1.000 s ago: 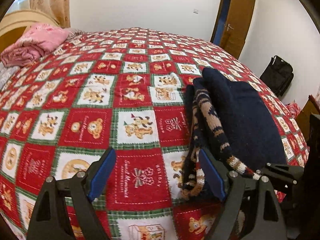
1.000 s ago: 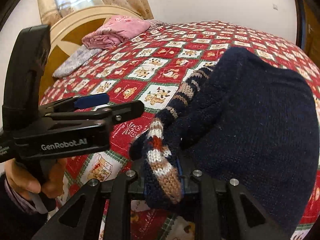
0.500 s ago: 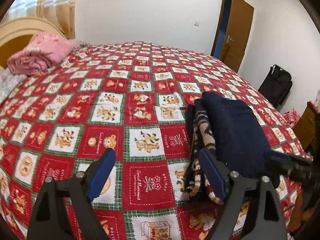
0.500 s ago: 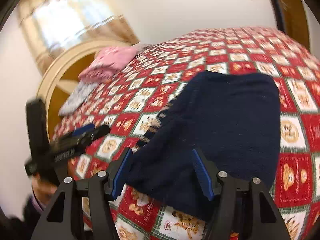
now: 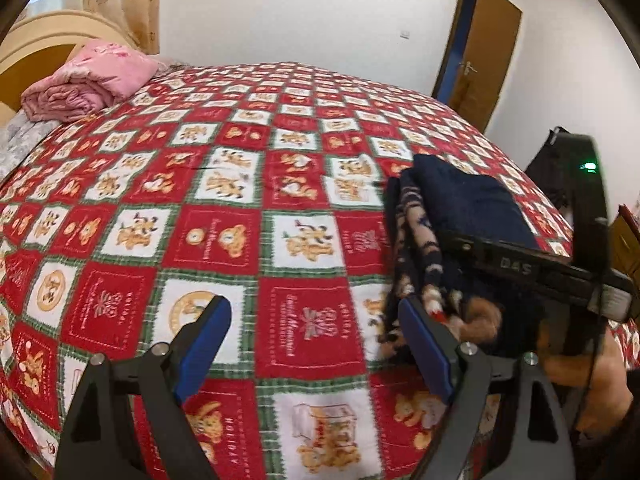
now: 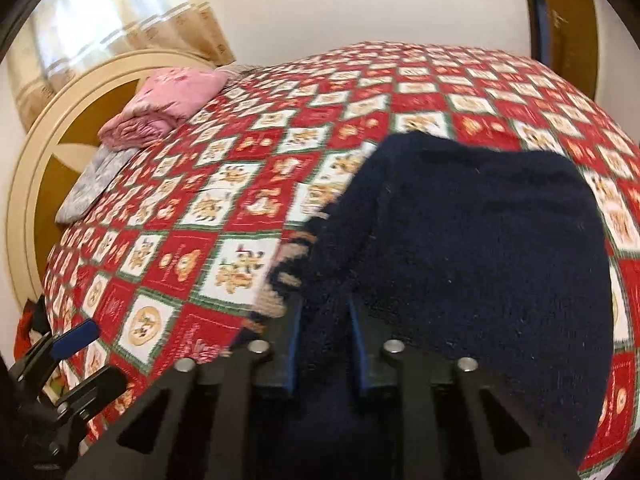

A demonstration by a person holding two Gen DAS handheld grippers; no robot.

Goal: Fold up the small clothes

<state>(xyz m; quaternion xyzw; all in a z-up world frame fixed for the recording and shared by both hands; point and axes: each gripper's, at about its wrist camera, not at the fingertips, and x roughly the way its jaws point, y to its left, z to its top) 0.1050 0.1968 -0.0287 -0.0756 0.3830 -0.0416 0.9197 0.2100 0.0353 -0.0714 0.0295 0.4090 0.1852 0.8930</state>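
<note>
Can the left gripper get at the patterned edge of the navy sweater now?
Probably yes: the left gripper is open, and the navy sweater has its patterned edge beside its right finger, with only bare quilt around.

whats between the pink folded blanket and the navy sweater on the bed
Only bare bedspread: red and white teddy-bear squares run from the pink blanket to the navy sweater. Both wrist views show that stretch.
</note>
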